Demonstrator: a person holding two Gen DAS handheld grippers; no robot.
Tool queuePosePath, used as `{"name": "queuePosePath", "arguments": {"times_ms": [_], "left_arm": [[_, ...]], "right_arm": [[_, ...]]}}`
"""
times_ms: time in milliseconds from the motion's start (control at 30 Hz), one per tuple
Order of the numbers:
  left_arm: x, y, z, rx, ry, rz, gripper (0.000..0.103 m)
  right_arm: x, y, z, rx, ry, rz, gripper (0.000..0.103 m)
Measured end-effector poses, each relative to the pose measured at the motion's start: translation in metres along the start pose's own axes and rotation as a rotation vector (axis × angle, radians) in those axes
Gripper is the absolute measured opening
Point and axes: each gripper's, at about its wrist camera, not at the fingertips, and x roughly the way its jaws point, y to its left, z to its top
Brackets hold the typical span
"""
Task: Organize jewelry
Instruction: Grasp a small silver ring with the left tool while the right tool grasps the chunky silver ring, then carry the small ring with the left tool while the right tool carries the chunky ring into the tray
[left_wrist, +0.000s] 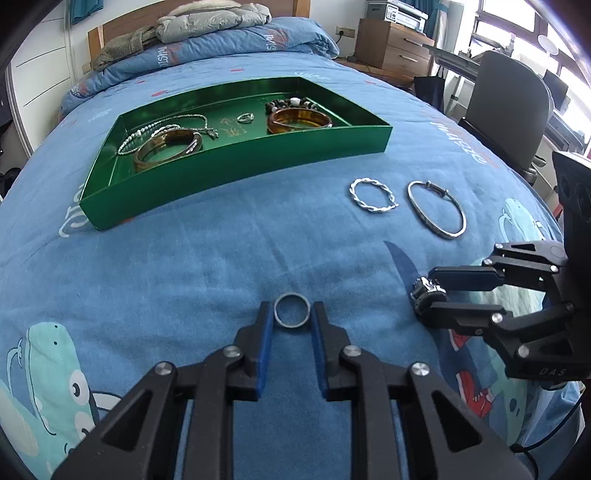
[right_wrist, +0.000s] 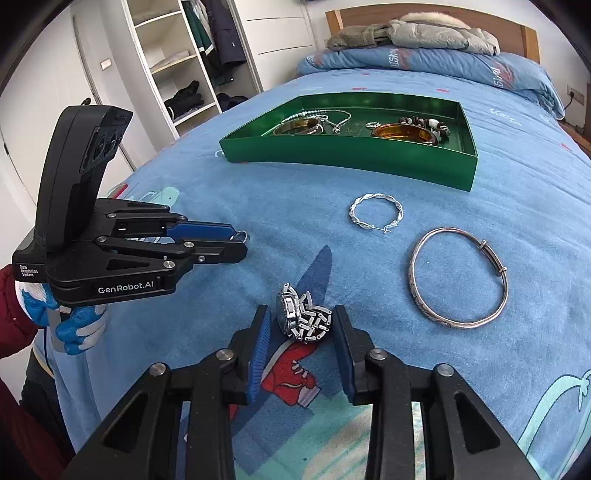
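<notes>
A green tray (left_wrist: 258, 162) on the blue bedspread holds two amber bangles, a silver chain, a small ring and a bead bracelet; it also shows in the right wrist view (right_wrist: 351, 158). My left gripper (left_wrist: 292, 314) is shut on a plain silver ring (left_wrist: 291, 311), its pads touching both sides. My right gripper (right_wrist: 301, 321) is open around a silver watch (right_wrist: 301, 317), pads apart from it; the watch also shows in the left wrist view (left_wrist: 426, 291). A twisted silver bracelet (right_wrist: 376, 214) and a silver bangle (right_wrist: 458, 277) lie on the bedspread in front of the tray.
Pillows and a grey jacket (left_wrist: 210, 18) lie at the head of the bed. A chair (left_wrist: 509, 103) and a wooden dresser (left_wrist: 391, 44) stand beside the bed. An open wardrobe (right_wrist: 184, 59) is on the other side.
</notes>
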Motion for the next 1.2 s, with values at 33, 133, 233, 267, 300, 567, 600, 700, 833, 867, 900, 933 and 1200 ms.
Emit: {"name": "queuePosePath", "arguments": {"times_ms": [33, 133, 233, 267, 300, 567, 600, 700, 833, 867, 900, 933, 1200], "left_arm": [[-0.001, 0.0, 0.0, 0.001, 0.0, 0.001, 0.019], [-0.004, -0.001, -0.002, -0.003, 0.001, 0.004, 0.019], [-0.01, 0.0, -0.005, -0.008, -0.001, 0.003, 0.019], [-0.012, 0.0, -0.006, -0.009, -0.003, 0.003, 0.019], [-0.015, 0.0, -0.007, -0.01, -0.005, 0.004, 0.019], [-0.049, 0.0, -0.015, -0.021, -0.052, -0.004, 0.019], [-0.054, 0.0, -0.016, -0.021, -0.058, -0.004, 0.019], [-0.068, 0.003, -0.019, -0.03, -0.077, -0.009, 0.019], [-0.084, 0.009, -0.026, -0.041, -0.097, -0.013, 0.019], [-0.087, 0.01, -0.027, -0.045, -0.102, -0.015, 0.019], [-0.09, 0.012, -0.029, -0.049, -0.106, -0.016, 0.019], [-0.094, 0.014, -0.03, -0.052, -0.111, -0.019, 0.019], [-0.11, 0.038, -0.024, -0.099, -0.147, -0.029, 0.019]], "right_arm": [[0.0, 0.0, 0.0, 0.001, 0.0, -0.002, 0.027], [0.0, 0.003, 0.0, -0.004, -0.001, -0.009, 0.02], [-0.003, 0.01, -0.002, -0.012, -0.006, -0.02, 0.02], [-0.004, 0.013, -0.003, -0.014, -0.008, -0.022, 0.019], [-0.006, 0.015, -0.004, -0.016, -0.01, -0.025, 0.019], [-0.026, 0.037, -0.017, -0.017, -0.029, -0.037, 0.018], [-0.029, 0.039, -0.018, -0.015, -0.033, -0.04, 0.018], [-0.041, 0.043, -0.023, -0.002, -0.051, -0.049, 0.018], [-0.055, 0.047, -0.029, 0.021, -0.069, -0.073, 0.017], [-0.058, 0.048, -0.031, 0.024, -0.071, -0.081, 0.017], [-0.061, 0.049, -0.031, 0.027, -0.074, -0.09, 0.017], [-0.063, 0.05, -0.032, 0.031, -0.077, -0.098, 0.017], [-0.085, 0.055, -0.02, 0.032, -0.126, -0.153, 0.017]]}}
